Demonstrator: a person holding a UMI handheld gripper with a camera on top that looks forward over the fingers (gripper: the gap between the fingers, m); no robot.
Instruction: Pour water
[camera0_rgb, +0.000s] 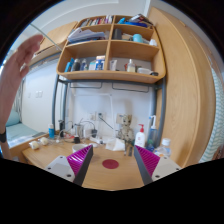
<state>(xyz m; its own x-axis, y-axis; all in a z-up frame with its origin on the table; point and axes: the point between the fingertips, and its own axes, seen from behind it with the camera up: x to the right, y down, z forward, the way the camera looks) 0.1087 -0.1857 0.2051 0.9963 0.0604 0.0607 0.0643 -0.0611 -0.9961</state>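
Clearly the approach is only starting: the claw (112, 165) hangs with fingers apart and empty above the desk (105, 178). Beyond it, by the wall, stands what may be a water bottle (139, 137); next move: reach it.

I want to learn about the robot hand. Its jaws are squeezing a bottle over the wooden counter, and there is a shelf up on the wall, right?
Not quite. In the gripper view the gripper has its jaws open and holds nothing; only the wooden counter shows between them. The shelf on the wall is there, as you said.
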